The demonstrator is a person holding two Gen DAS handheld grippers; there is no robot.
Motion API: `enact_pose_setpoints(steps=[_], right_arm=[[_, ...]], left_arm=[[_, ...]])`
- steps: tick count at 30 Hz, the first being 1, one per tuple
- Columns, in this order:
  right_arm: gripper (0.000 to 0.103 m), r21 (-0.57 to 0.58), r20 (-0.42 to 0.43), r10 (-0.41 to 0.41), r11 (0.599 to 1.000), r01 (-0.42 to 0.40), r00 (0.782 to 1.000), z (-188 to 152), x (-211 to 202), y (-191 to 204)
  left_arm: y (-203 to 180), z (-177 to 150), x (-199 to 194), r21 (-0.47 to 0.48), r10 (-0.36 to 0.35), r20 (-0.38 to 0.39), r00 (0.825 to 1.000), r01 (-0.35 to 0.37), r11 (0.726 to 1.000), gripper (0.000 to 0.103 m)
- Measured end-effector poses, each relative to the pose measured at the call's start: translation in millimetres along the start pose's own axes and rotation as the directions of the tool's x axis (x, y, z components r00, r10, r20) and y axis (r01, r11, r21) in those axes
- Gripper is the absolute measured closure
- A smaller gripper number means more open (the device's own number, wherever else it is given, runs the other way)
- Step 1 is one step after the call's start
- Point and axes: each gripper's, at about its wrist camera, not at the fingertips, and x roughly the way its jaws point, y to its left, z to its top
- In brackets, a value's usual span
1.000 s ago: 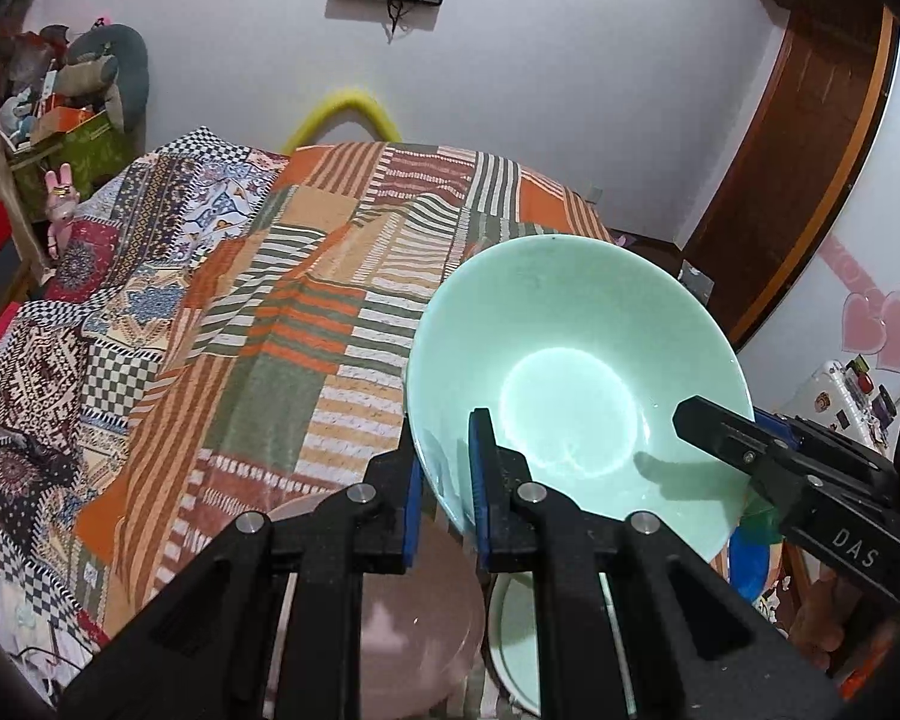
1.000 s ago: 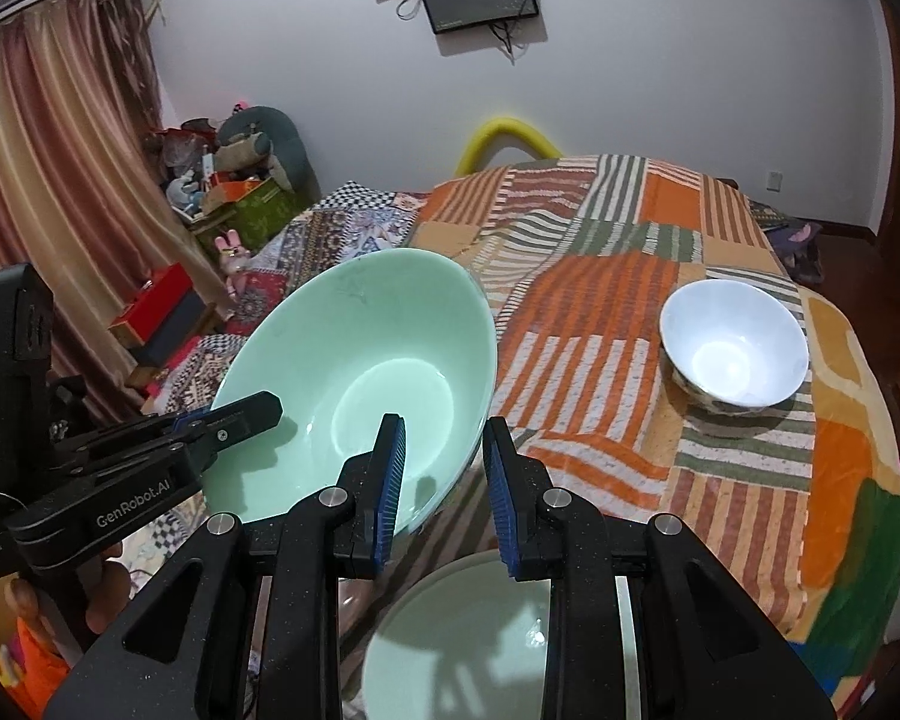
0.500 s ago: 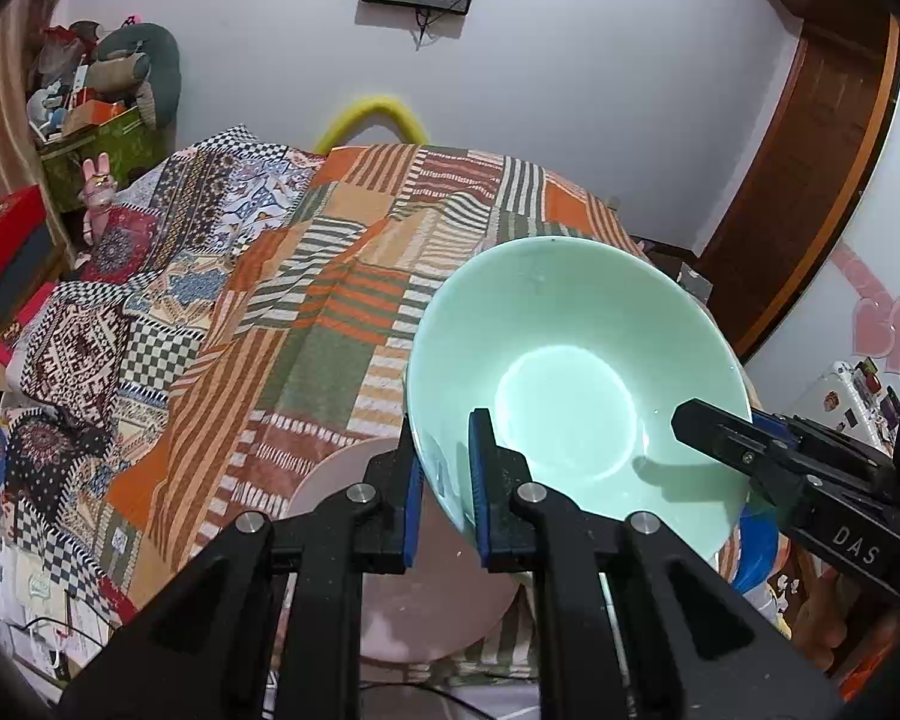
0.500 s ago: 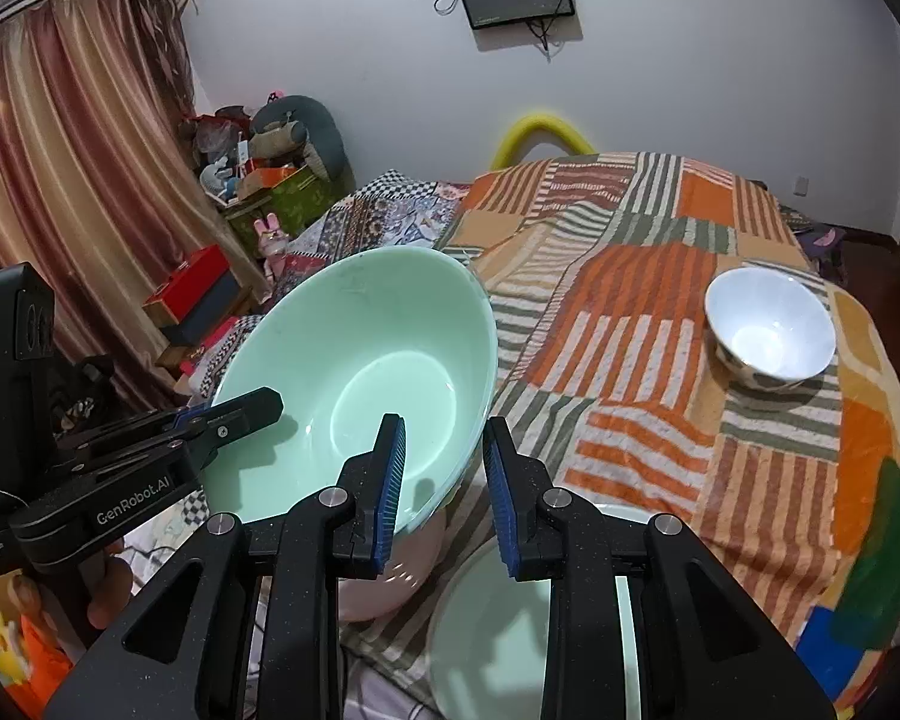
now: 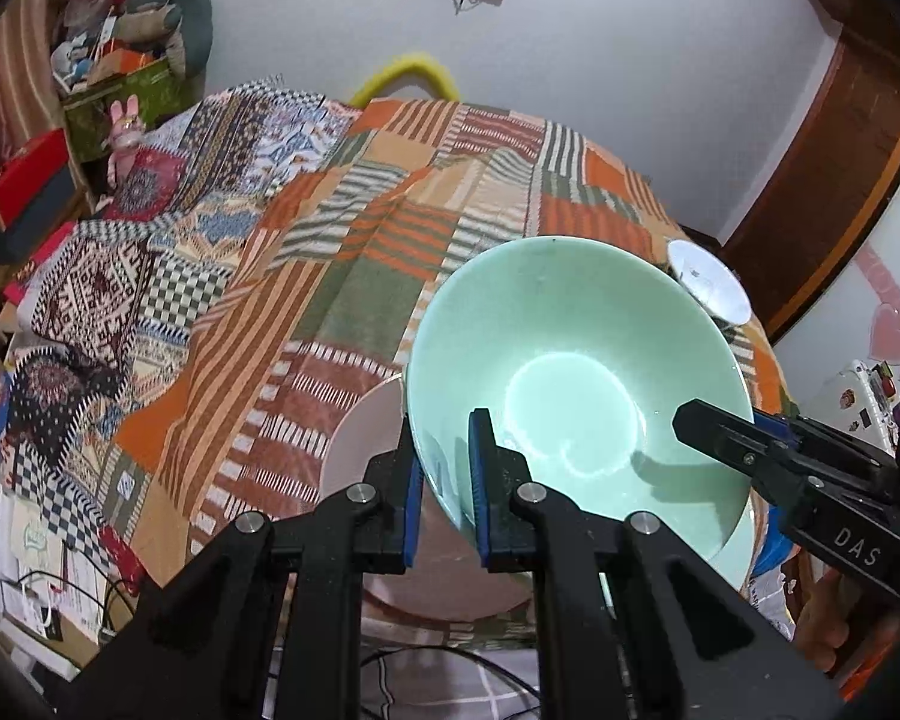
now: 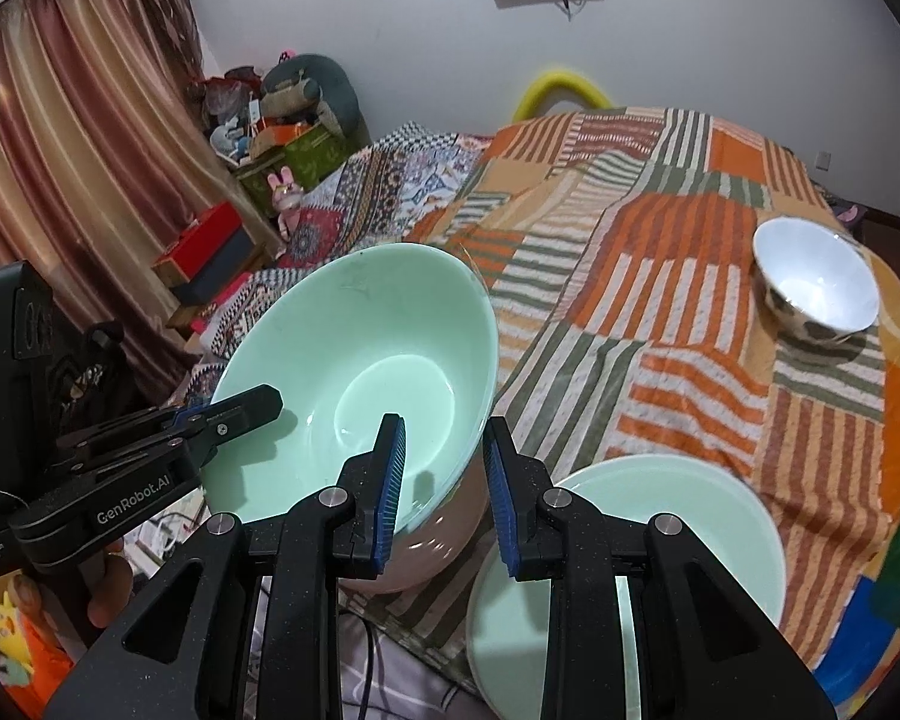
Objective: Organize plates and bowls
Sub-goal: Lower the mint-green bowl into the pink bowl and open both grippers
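both grippers' fingers [image 5: 483,480] pinch the green bowl [image 5: 570,384] above the pink plate [image 5: 366,438].

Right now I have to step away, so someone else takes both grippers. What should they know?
Left gripper: shut on the green bowl, near-left rim.
Right gripper: shut on the same bowl's rim at its opposite side.
The bowl is held tilted in the air, above the pink plate at the near edge of the patchwork cloth.
Green plate lies beside the pink one; white bowl stands apart, far right.
Done: bowl lifted. Left: set it down, probably on a plate, then gather the white bowl.
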Motion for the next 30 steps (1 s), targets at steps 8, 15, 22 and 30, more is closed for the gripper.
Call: enact_pose_setpoints(steps=[8,15,22,30], right_arm=[[0.079,0.004,-0.064,0.007,1.0,-0.007,0.998,-9.7,20.1,6.4],[0.079,0.007,-0.12,0.008,1.0,-0.008,0.993,-16.8,39.1,10.6],[0.079,-0.003,-0.172,0.012,1.0,-0.013,0.985,-22.9,56.6,15.4],[0.079,0.002,-0.209,0.01,1.0,-0.01,0.978,-28.8,68.7,13.9]], left_arm=[[16.4,-11.6,17.3,-0.027,0.015,-0.05,0.999,-0.016,1.0,0.091],[28.3,-22.0,30.6,-0.035,0.038,-0.089,0.995,-0.042,0.999,0.09],[42.6,-31.3,43.3,-0.062,0.048,-0.136,0.99,-0.057,0.996,0.091],[49.8,-37.3,56.9,-0.087,0.044,-0.172,0.984,-0.06,0.994,0.091]])
